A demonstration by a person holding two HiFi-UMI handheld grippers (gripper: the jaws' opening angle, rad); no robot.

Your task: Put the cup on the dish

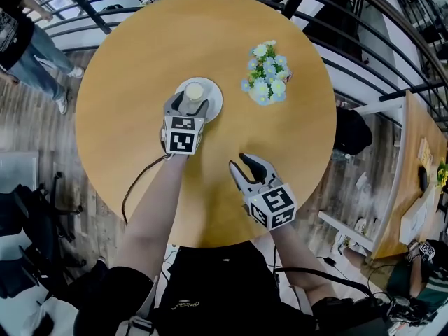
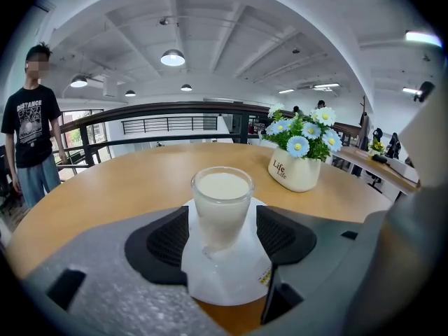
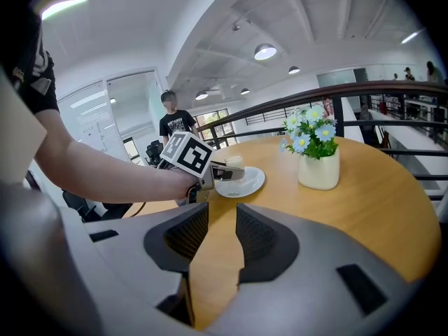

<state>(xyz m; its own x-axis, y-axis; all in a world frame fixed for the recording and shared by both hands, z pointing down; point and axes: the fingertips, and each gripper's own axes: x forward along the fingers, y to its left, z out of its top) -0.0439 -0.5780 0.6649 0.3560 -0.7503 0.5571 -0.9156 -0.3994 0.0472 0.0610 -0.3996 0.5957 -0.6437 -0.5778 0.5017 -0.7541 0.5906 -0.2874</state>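
A small glass cup (image 1: 194,91) of milky white liquid stands upright on the white dish (image 1: 213,103) left of the round wooden table's middle. My left gripper (image 1: 188,104) is open, its jaws on either side of the cup. In the left gripper view the cup (image 2: 222,200) rises from the dish (image 2: 234,282) with a gap to each black pad (image 2: 166,245). My right gripper (image 1: 240,162) hovers over bare table nearer to me, jaws a little apart with nothing between them. The right gripper view shows that gripper (image 3: 221,233) pointing toward the cup (image 3: 233,162) and dish (image 3: 249,183).
A cream pot of blue and white flowers (image 1: 266,80) stands right of the dish, also in the left gripper view as the pot (image 2: 294,171). A black railing (image 1: 91,14) rings the table (image 1: 133,82). A person (image 2: 28,128) stands beyond the rail at left.
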